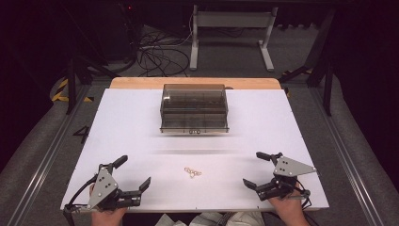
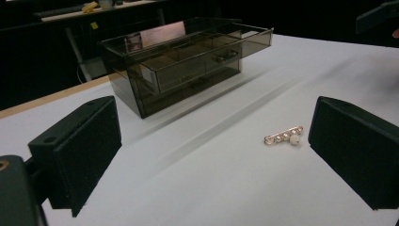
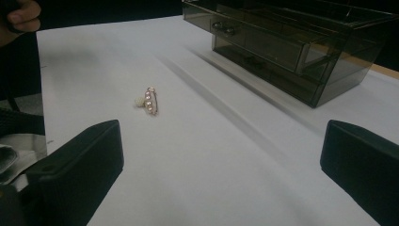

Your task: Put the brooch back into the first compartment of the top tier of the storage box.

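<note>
High view first: a person is sitting at the near edge of a white table (image 1: pixel 141 122), each hand gripping a black two-jaw gripper, and both are hanging low over the front corners. The left gripper (image 1: pixel 134 174) is sitting at the near left with its jaws spread wide and nothing between them; the right gripper (image 1: pixel 253 168) is mirroring it at the near right, jaws likewise spread and pinching nothing. Between the two, near the front edge and well apart from either, a small gold bar brooch set with a row of pearls (image 1: pixel 192 172) is lying flat on the white surface. Further back, about the middle of the table, a smoky translucent plastic drawer box (image 1: pixel 194 108) is standing squarely, with its front facing the person. Looking along the left gripper's own jaws, the left gripper (image 2: pixel 211 150) is framing open tabletop, and the brooch (image 2: pixel 284 136) is resting just inside the right-hand jaw without touching it; the drawer box (image 2: pixel 183 66) is showing beyond, its upper drawer pulled partway out. From the right gripper view, the right gripper (image 3: pixel 221 169) is also gaping over bare table, the brooch (image 3: pixel 149 100) is lying ahead and to the left of the gap, and the drawer box (image 3: pixel 291 42) is rising at the upper right. A strip of bare wood is showing along the table's far edge behind the box.
</note>
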The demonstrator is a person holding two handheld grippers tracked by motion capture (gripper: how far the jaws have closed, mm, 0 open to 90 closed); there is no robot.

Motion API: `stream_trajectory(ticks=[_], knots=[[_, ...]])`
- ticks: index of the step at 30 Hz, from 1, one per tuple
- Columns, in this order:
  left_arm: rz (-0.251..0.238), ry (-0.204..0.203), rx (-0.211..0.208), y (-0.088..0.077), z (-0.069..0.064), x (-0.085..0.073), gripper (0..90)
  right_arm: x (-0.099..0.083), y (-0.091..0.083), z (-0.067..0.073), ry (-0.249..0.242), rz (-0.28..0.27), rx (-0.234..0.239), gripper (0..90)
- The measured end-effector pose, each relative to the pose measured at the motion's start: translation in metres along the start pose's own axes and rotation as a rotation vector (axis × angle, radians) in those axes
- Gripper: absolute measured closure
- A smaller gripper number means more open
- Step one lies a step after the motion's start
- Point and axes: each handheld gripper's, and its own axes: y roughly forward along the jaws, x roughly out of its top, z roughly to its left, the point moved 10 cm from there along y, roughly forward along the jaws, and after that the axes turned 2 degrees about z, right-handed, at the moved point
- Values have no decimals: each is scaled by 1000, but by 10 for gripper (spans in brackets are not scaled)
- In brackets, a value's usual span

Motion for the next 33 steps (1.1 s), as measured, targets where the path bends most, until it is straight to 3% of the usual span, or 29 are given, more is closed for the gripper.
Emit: stream_trajectory(ticks=[10, 18, 33], knots=[[1, 9, -1, -1, -2, 1, 42, 0, -1, 0, 10, -7, 13, 14], [9, -16, -5, -1, -1, 0, 68, 0, -1, 0, 22, -9, 23, 17], [26, 7, -20, 1, -6, 4, 97, 0, 0, 1, 23, -9, 32, 21]])
